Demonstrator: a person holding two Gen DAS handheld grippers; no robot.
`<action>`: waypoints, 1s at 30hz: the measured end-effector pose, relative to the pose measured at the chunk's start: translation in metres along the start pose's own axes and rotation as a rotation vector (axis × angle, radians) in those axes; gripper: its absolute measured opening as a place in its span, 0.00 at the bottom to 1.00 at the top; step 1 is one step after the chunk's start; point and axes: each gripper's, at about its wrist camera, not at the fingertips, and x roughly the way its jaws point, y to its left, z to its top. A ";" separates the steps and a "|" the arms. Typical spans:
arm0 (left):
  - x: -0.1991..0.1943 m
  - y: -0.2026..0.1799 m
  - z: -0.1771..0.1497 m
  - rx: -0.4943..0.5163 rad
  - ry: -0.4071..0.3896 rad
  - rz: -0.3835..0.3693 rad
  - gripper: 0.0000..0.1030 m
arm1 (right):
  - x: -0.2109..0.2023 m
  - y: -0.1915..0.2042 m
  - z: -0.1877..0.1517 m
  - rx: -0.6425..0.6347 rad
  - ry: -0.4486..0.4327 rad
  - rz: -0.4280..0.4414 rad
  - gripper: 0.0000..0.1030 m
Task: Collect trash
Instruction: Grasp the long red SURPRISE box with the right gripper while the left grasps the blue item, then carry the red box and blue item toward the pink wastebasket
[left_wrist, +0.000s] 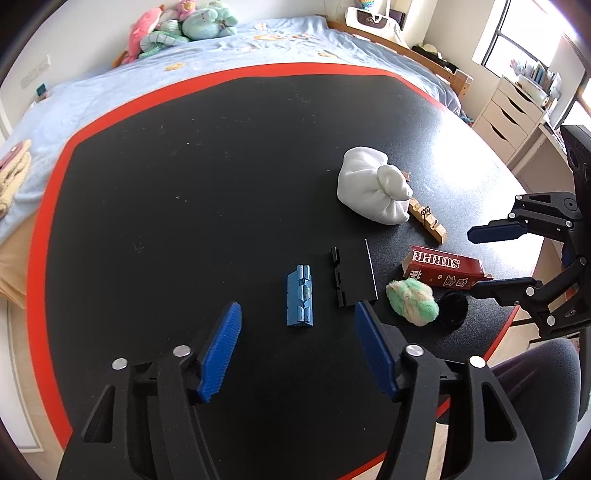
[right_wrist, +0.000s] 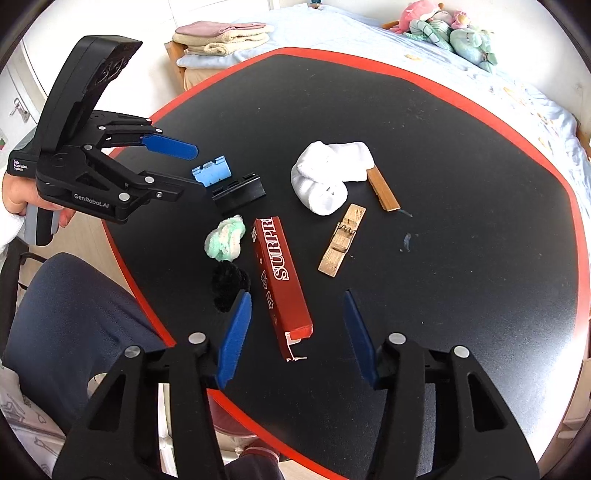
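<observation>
A black table with a red rim (left_wrist: 184, 184) holds a red carton marked SURPRI (left_wrist: 441, 266), also in the right wrist view (right_wrist: 282, 273). Beside it lie a green-and-white fluffy ball (left_wrist: 413, 301) (right_wrist: 226, 239), a black fluffy ball (left_wrist: 452, 306) (right_wrist: 228, 282), a white sock bundle (left_wrist: 371, 184) (right_wrist: 325, 181), a wooden clothespin (left_wrist: 426, 219) (right_wrist: 342, 240), a wooden strip (right_wrist: 383, 190), a blue plastic piece (left_wrist: 300, 295) (right_wrist: 212, 170) and a black plastic piece (left_wrist: 351, 277) (right_wrist: 240, 192). My left gripper (left_wrist: 297, 332) is open just short of the blue piece. My right gripper (right_wrist: 297, 317) is open around the carton's near end.
A bed with a blue cover (left_wrist: 221, 55) and plush toys (left_wrist: 184, 22) lies beyond the table. Folded towels (right_wrist: 225, 35) sit at its end. White drawers (left_wrist: 513, 114) stand at the right. The person's knee (right_wrist: 81, 314) is at the table's near edge.
</observation>
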 end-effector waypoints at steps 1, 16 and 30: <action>0.001 0.001 0.000 0.001 0.002 0.004 0.48 | 0.002 0.000 0.000 -0.003 0.003 0.004 0.41; -0.001 0.000 -0.001 0.003 -0.018 0.008 0.14 | 0.002 0.004 -0.005 0.009 -0.019 0.018 0.15; -0.057 -0.023 -0.020 0.025 -0.092 -0.014 0.14 | -0.052 0.024 -0.014 0.093 -0.119 -0.012 0.15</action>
